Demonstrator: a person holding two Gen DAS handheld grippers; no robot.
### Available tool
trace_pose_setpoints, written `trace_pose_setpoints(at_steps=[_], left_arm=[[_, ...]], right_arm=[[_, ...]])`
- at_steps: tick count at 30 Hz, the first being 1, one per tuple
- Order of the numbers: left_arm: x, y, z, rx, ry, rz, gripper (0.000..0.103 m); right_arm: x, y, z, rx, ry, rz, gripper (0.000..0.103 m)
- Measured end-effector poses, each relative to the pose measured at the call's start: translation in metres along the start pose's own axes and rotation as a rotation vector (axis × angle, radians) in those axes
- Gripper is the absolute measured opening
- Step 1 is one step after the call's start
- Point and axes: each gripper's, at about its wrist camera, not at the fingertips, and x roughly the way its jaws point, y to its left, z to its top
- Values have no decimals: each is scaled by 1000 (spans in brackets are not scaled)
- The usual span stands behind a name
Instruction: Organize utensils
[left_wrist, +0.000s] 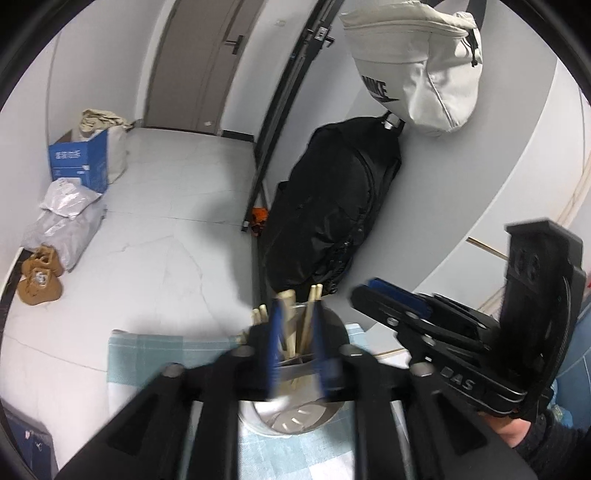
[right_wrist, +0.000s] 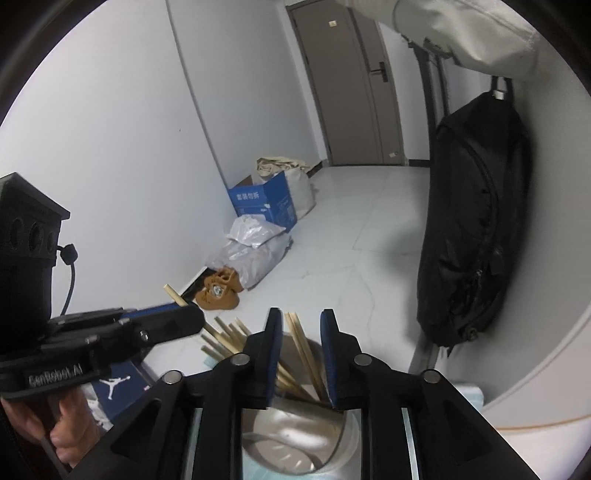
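A metal utensil holder (left_wrist: 291, 421) (right_wrist: 295, 443) stands on a pale blue checked cloth (left_wrist: 147, 354), and several wooden chopsticks (left_wrist: 308, 321) (right_wrist: 229, 336) lean inside it. My left gripper (left_wrist: 297, 314) hovers over the holder's rim, blurred. Its blue pads stand apart with chopstick tops in the gap, and I see no pad pressing on them. My right gripper (right_wrist: 301, 321) is above the same holder from the other side, open, with two chopsticks (right_wrist: 299, 339) loose between its fingers. Each gripper shows in the other's view: the right gripper (left_wrist: 369, 291) and the left gripper (right_wrist: 188, 315).
A black bag (left_wrist: 332, 206) and a white bag (left_wrist: 417, 66) hang on the wall beside the holder. On the floor lie a blue box (left_wrist: 79, 162), plastic bags (left_wrist: 66, 218) and brown shoes (left_wrist: 38, 280). A blue shoebox (right_wrist: 114, 384) sits below the left gripper.
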Motion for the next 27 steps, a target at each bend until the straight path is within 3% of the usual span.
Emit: trace_pose_setpoints(at_steps=[1, 6, 9, 16, 24, 27], left_arm=[[-3, 1, -1, -7, -9, 1, 44], [-24, -2, -7, -10, -58, 11, 47], [-36, -9, -12, 7, -77, 38, 48], [-57, -30, -29, 69, -110, 105, 71], [-76, -30, -52, 83, -140, 202, 73], [-84, -31, -63, 87, -169, 242, 73]], right_arm=[[-4, 0, -2, 2, -6, -8, 30], [-22, -3, -19, 31, -18, -34, 34], [-36, -3, -29, 68, -39, -33, 43], [-76, 15, -48, 62, -125, -52, 63], [-111, 23, -70, 79, -201, -78, 71], [-125, 27, -80, 90, -249, -83, 79]])
